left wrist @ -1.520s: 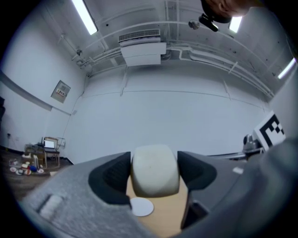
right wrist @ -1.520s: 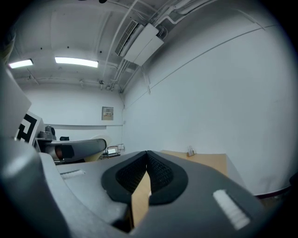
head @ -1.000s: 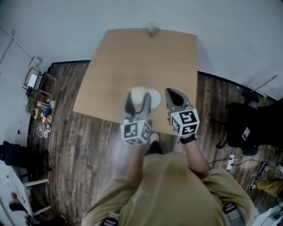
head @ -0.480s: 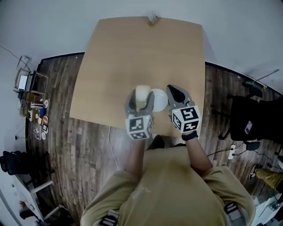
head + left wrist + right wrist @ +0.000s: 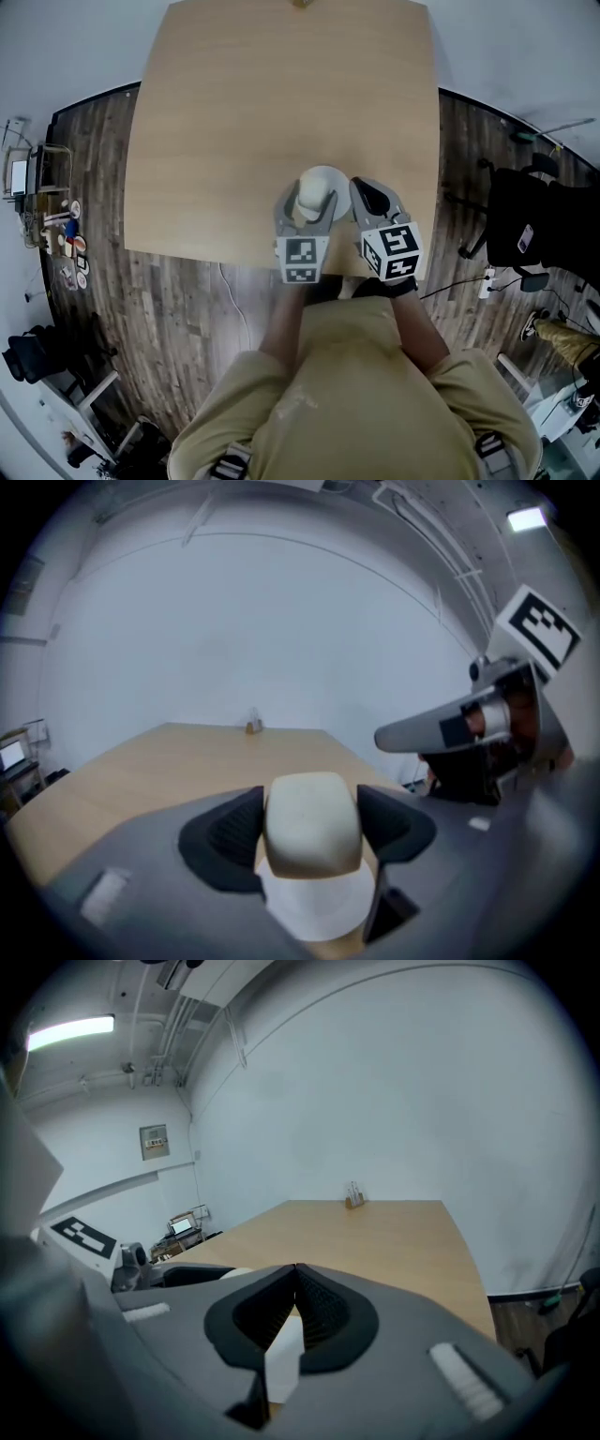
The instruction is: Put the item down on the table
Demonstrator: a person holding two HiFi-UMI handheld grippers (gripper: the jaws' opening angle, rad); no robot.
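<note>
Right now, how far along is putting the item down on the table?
Done: the cream item is over the table, above a white dish. In hand: the left gripper is clamped on it. Left: lowering and release. The right gripper is shut, empty.

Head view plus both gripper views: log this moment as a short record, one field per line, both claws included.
held item: cream item, rounded, gripped on two sides
left claw: shut on the cream item
right claw: shut, nothing between its tips
below the item: white plate on the table; whether the item touches it is unclear
far table edge: small holder
task status: item not yet released
</note>
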